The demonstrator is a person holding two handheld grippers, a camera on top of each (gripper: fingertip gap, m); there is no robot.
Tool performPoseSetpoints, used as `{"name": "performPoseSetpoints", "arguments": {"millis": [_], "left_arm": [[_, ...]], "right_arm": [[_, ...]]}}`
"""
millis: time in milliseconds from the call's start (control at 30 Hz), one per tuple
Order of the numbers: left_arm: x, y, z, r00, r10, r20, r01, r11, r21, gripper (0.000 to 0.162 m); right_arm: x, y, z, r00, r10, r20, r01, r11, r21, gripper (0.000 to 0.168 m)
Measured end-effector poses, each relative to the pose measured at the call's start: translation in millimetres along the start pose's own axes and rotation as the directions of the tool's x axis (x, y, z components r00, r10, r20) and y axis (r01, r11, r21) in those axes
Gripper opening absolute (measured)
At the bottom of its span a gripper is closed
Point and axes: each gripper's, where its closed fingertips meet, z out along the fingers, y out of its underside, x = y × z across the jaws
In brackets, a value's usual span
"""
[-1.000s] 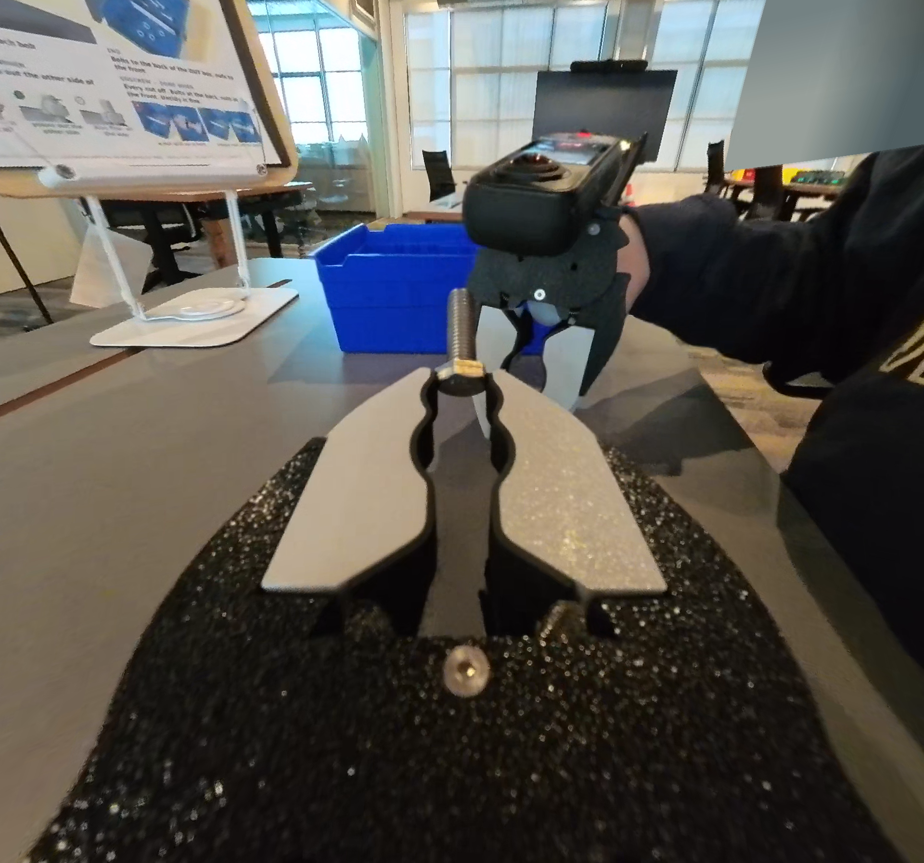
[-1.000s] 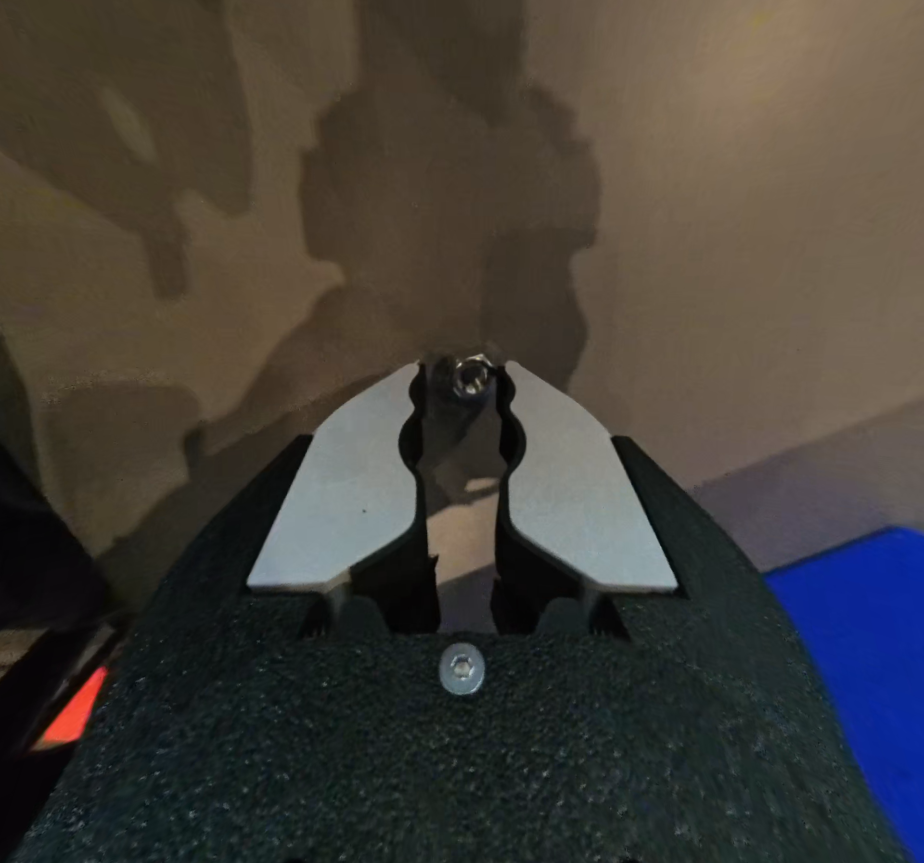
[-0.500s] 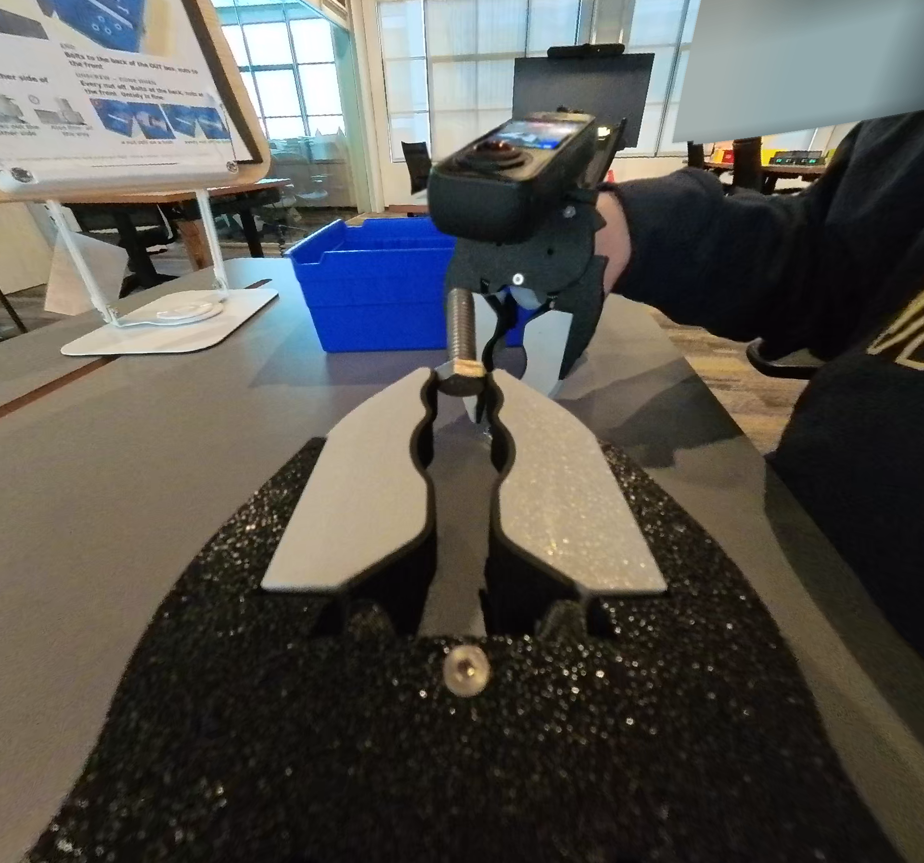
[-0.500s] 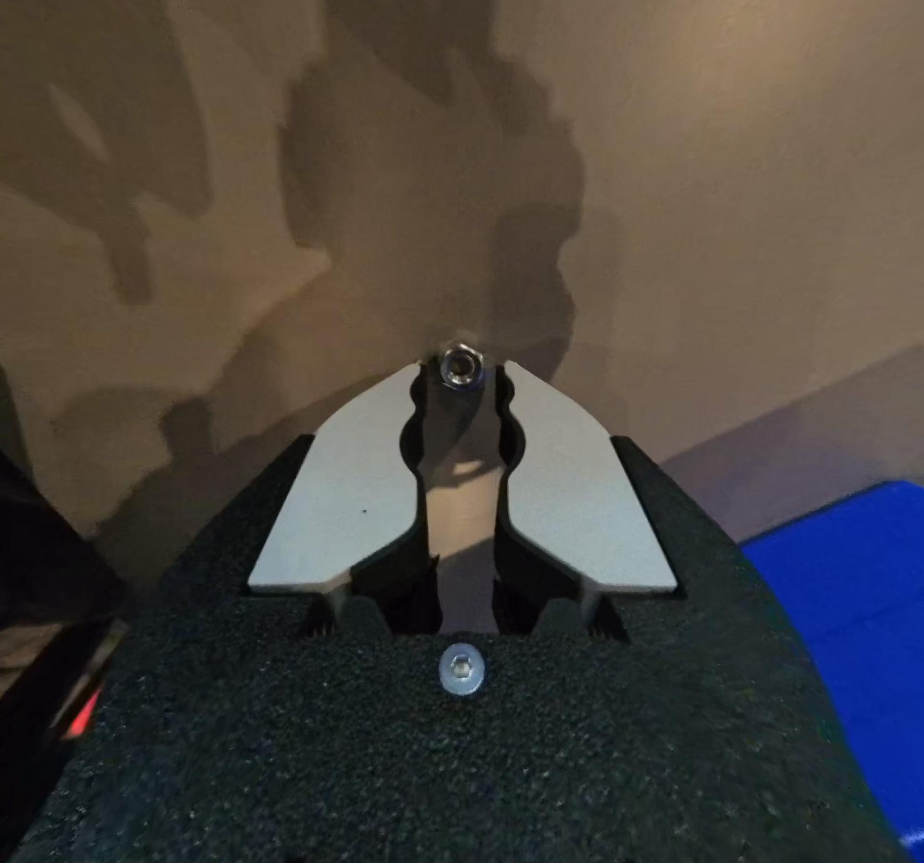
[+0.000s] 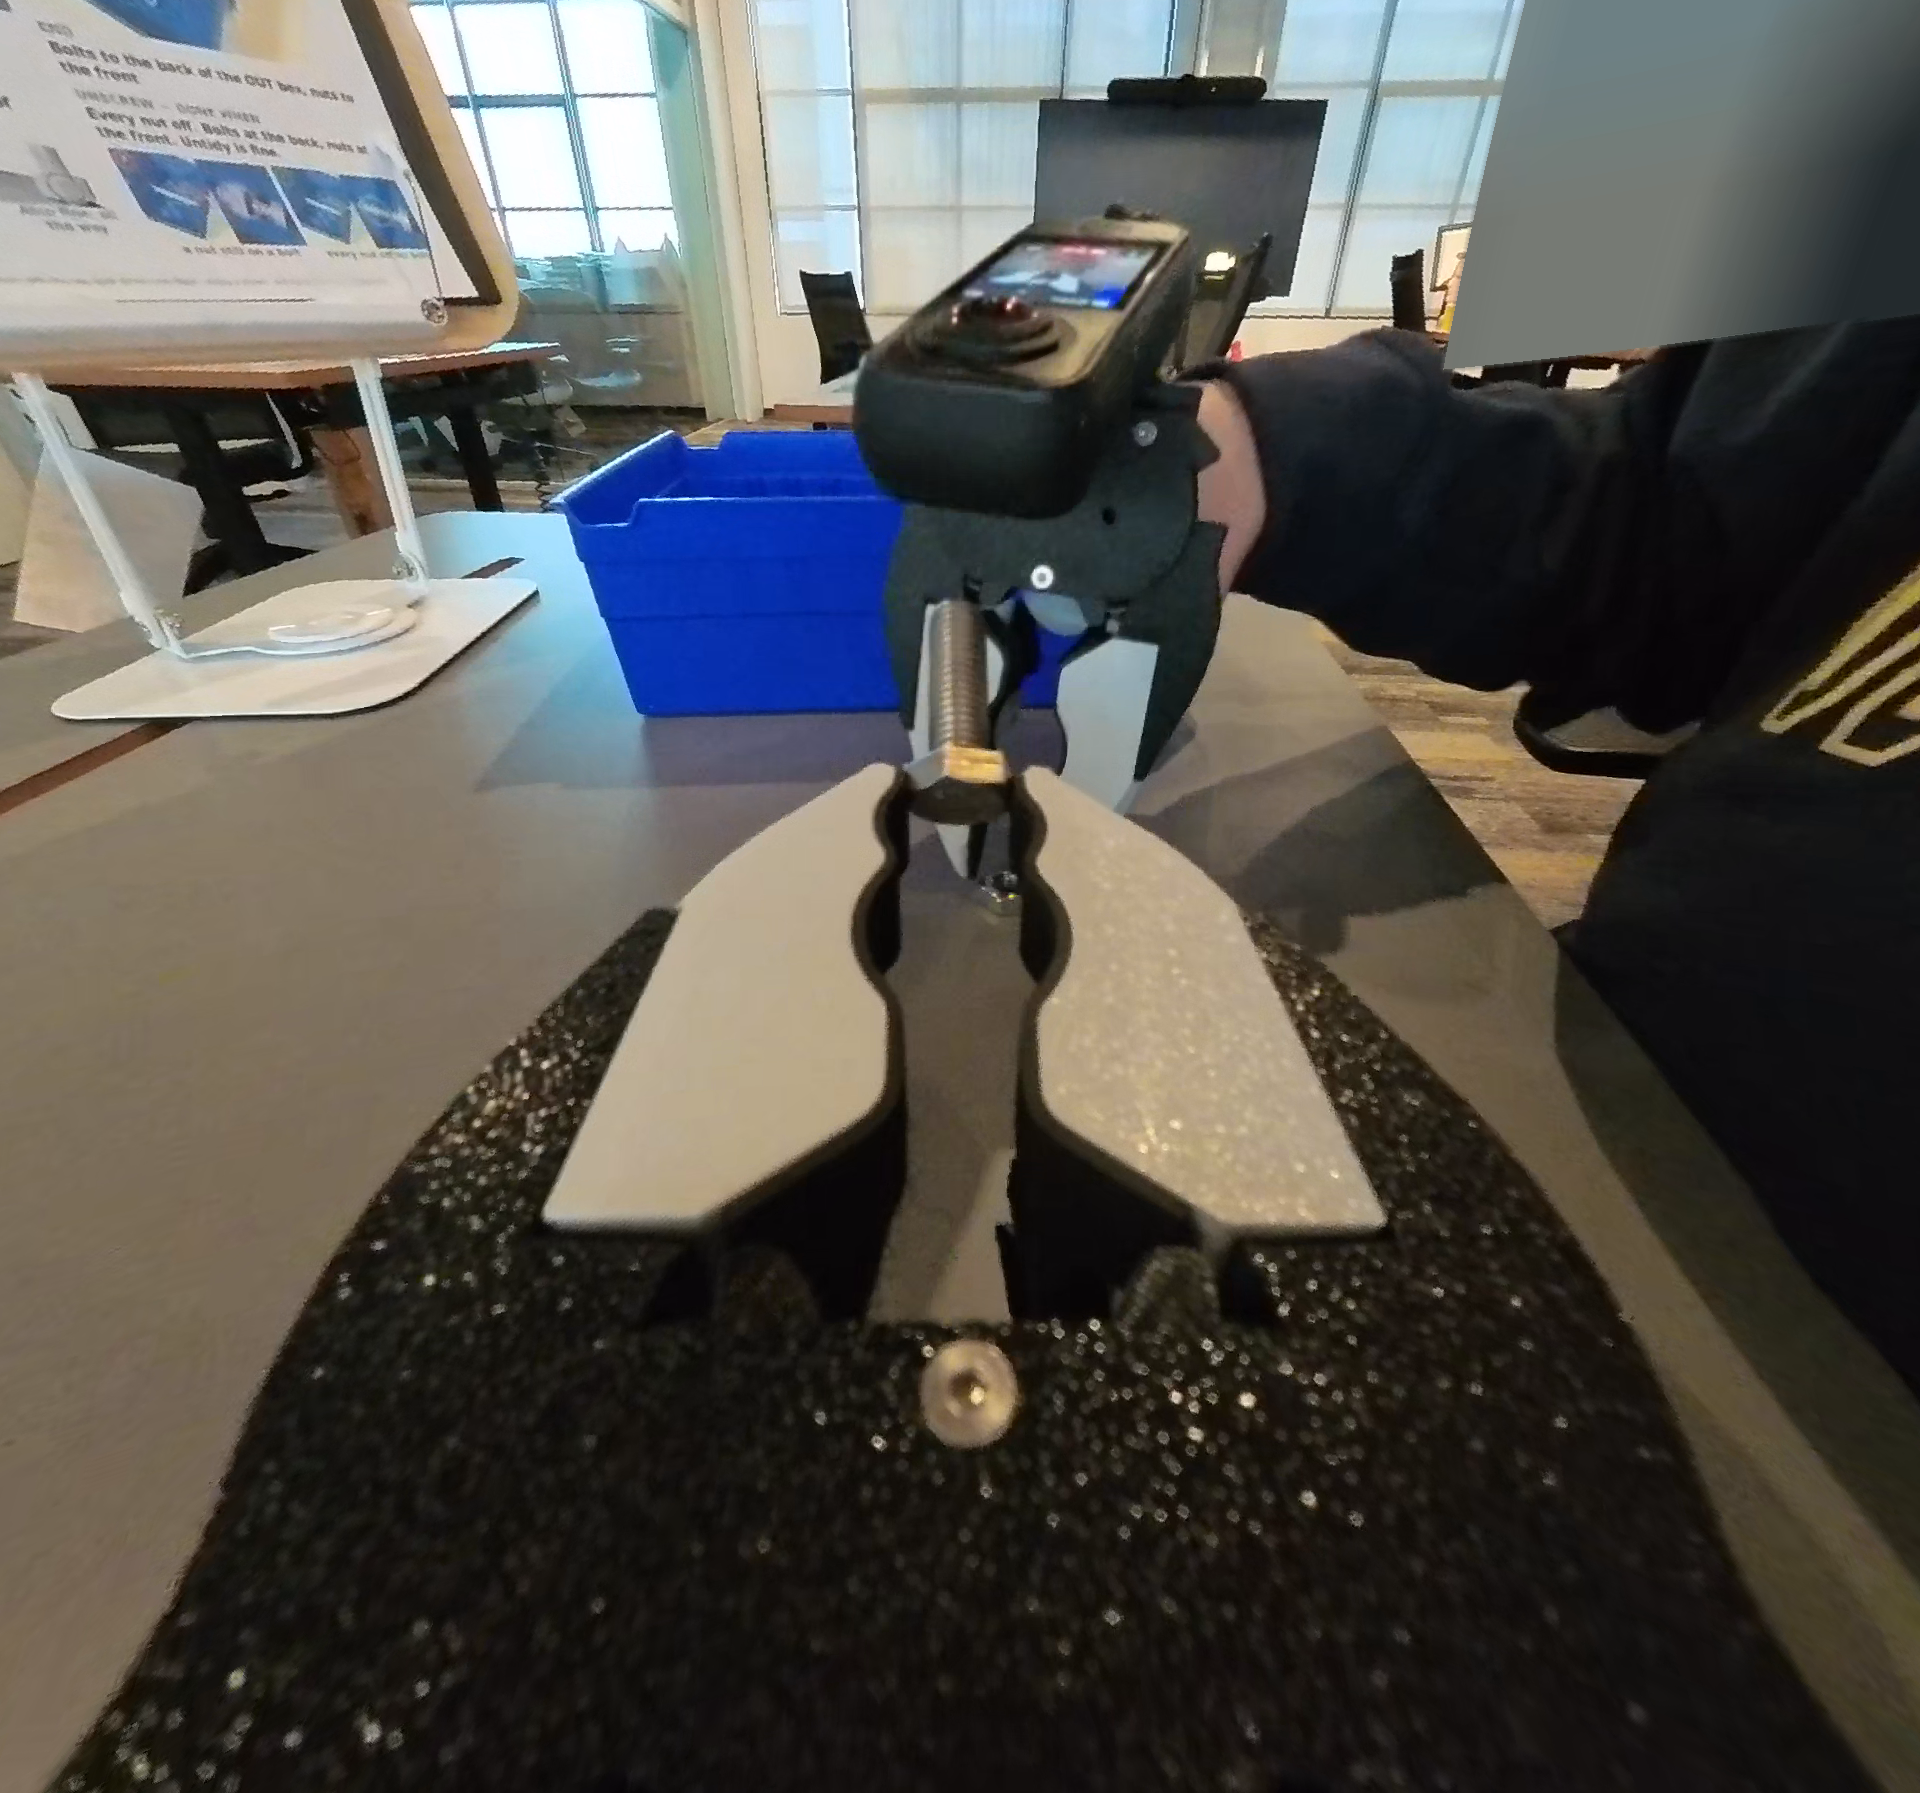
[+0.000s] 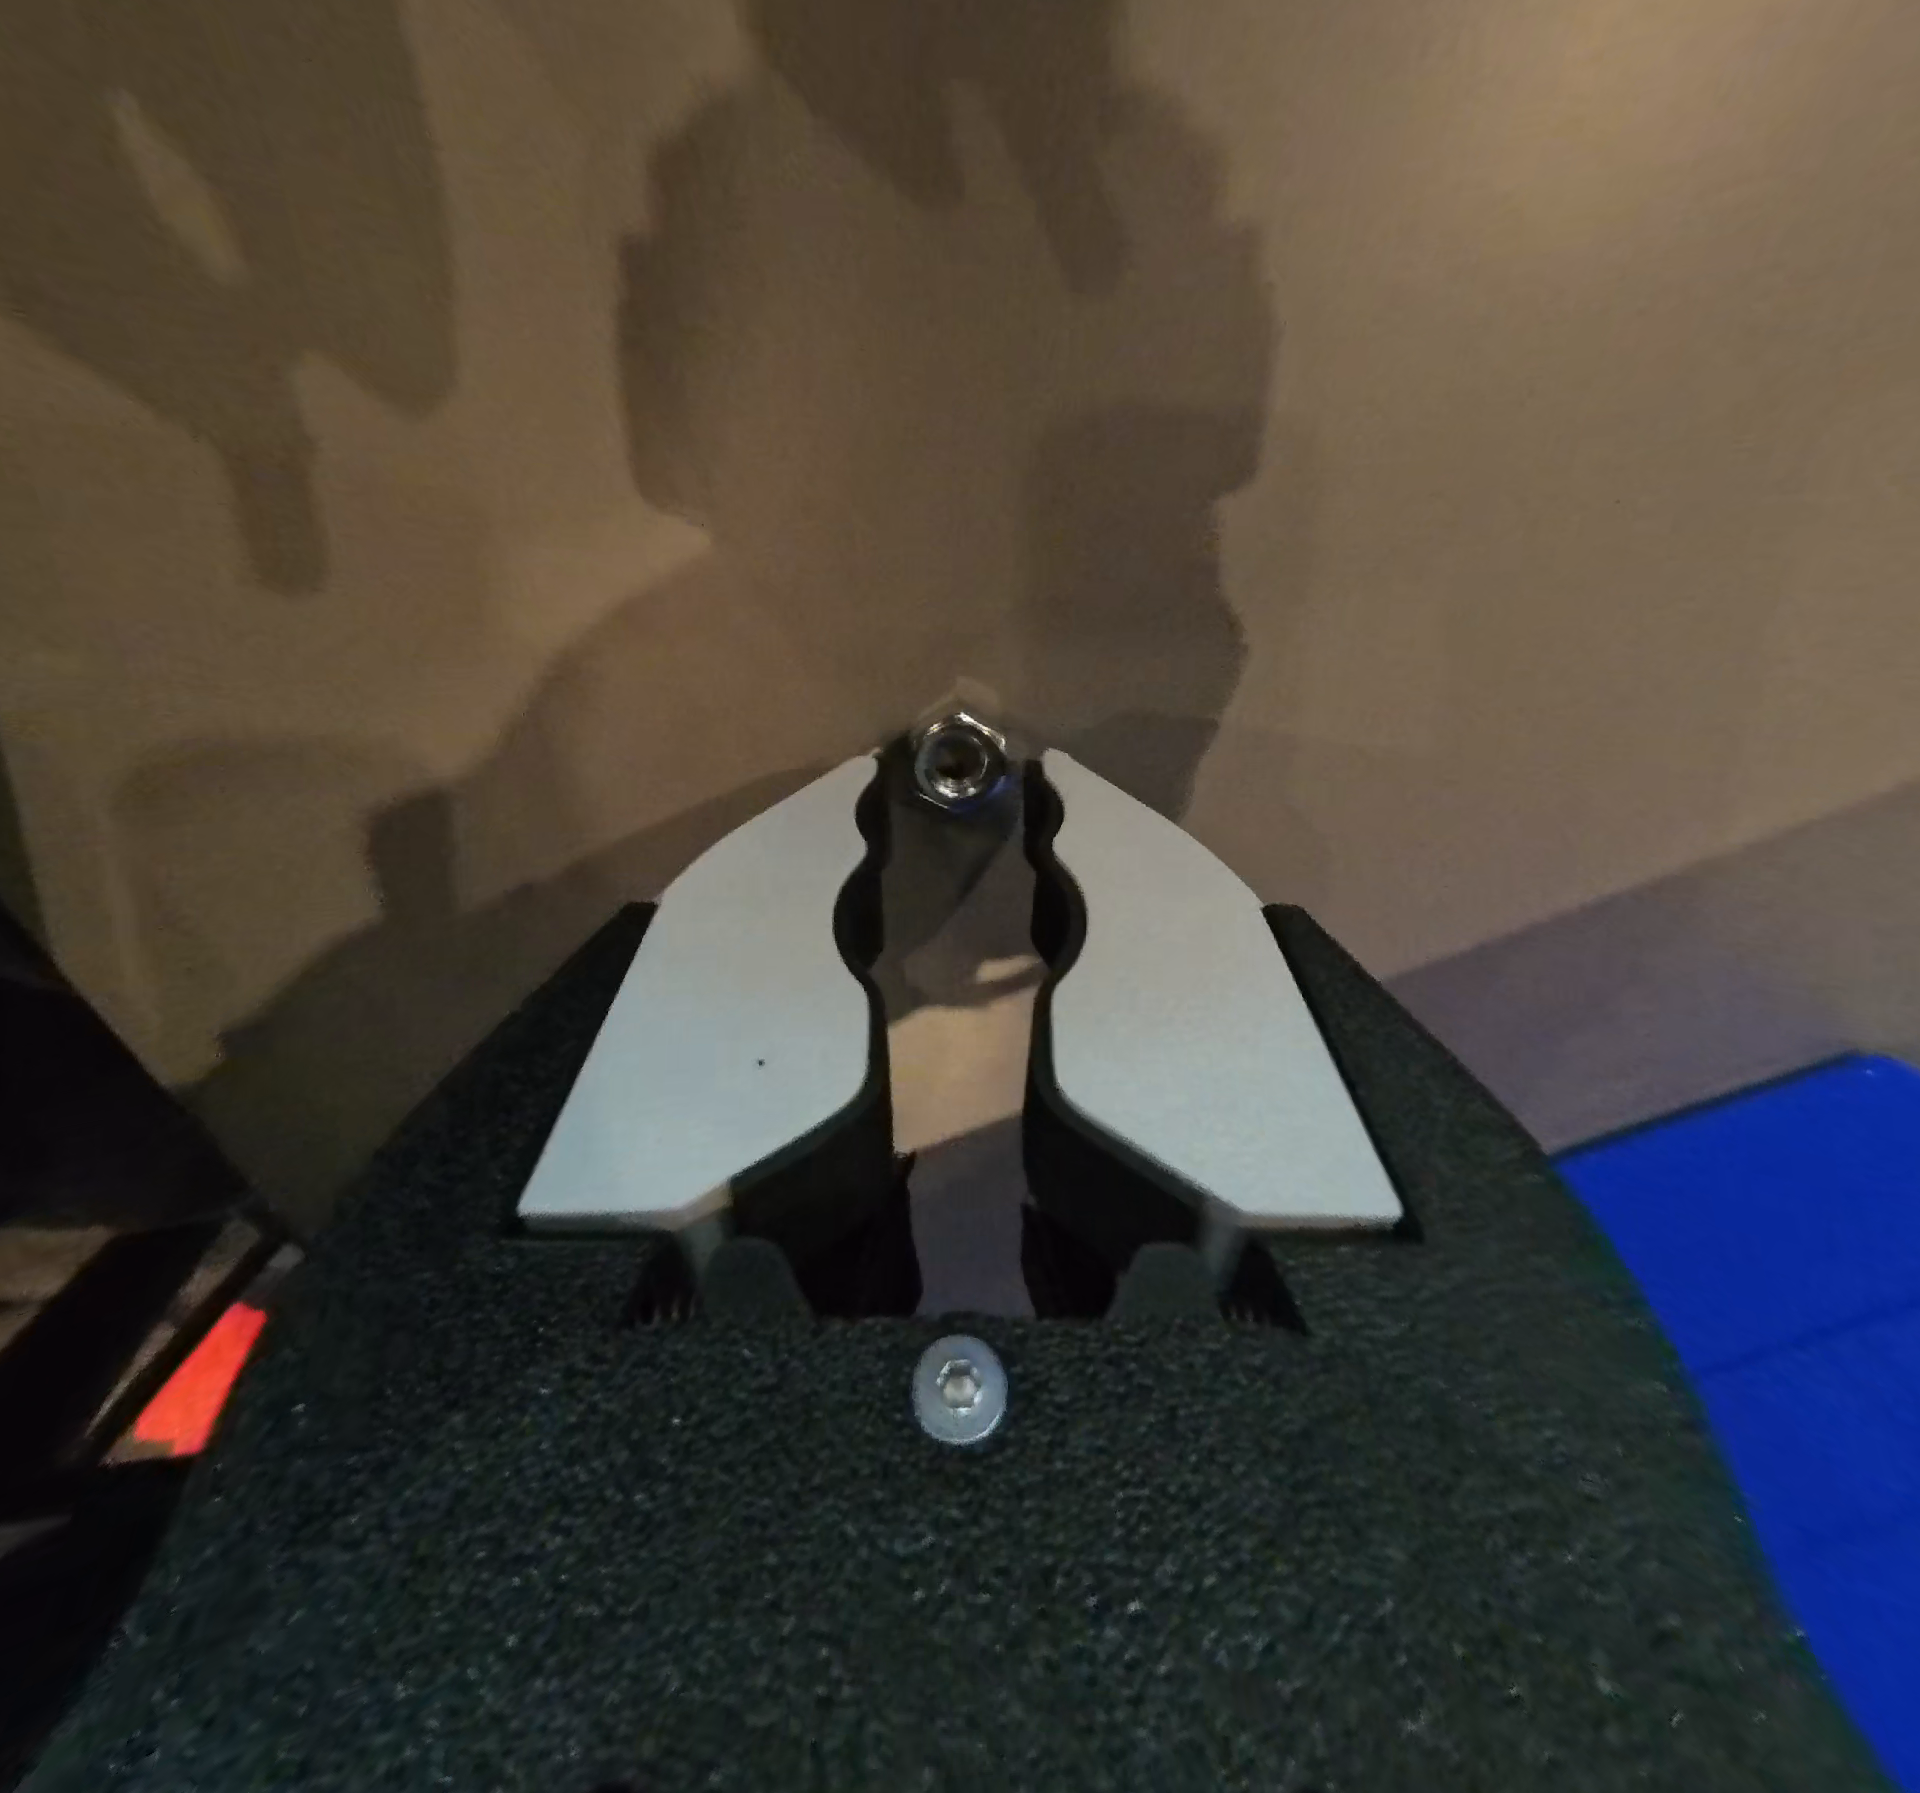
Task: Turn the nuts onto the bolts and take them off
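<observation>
A: Left gripper (image 5: 958,793): clamped on hex head of bolt (image 5: 956,678), shank upright. Right gripper (image 6: 951,769): pinching nut (image 6: 950,769) at tips, low over table (image 6: 1455,393).

B: Beyond: blue bin (image 5: 748,590), behind bolt. Sign stand (image 5: 291,626), far left.

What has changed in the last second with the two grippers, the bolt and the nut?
In the left wrist view, the right gripper has come closer and now stands just behind the upright bolt. In the right wrist view, the nut between its jaws has turned, so its hole now faces the camera. Unchanged: the left gripper clamps the bolt's head, the right one grips the nut, and the blue bin has not moved on the table.
</observation>
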Motion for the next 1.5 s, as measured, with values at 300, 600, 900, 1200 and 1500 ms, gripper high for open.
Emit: {"name": "performPoseSetpoints", "arguments": {"millis": [300,600,900,1200,1500], "left_arm": [[8.6,-9.0,-1.3,0.998,-0.016,-0.063,0.019,0.999,0.043,0.017],[29.7,-28.7,0.1,0.942,-0.204,-0.265,0.240,0.965,0.109,0.017],[39.1,-27.1,1.1,0.894,-0.261,-0.365,0.304,0.950,0.067,0.017],[46.7,-30.3,0.3,0.847,-0.287,-0.448,0.338,0.941,0.036,0.017],[44.2,-35.3,-3.6,0.808,-0.327,-0.490,0.404,0.913,0.057,0.017]], "right_arm": [[5.4,-18.3,-16.3,0.999,-0.053,-0.012,0.054,0.987,0.149,0.018],[-25.7,-90.1,-139.0,0.926,-0.345,-0.157,0.342,0.582,0.738,0.017],[-40.6,-101.5,-136.4,0.857,-0.475,-0.198,0.463,0.543,0.701,0.018],[-45.0,-99.5,-136.5,0.777,-0.585,-0.232,0.572,0.500,0.651,0.017],[-44.7,-105.2,-136.9,0.778,-0.579,-0.244,0.554,0.449,0.701,0.017]]}}
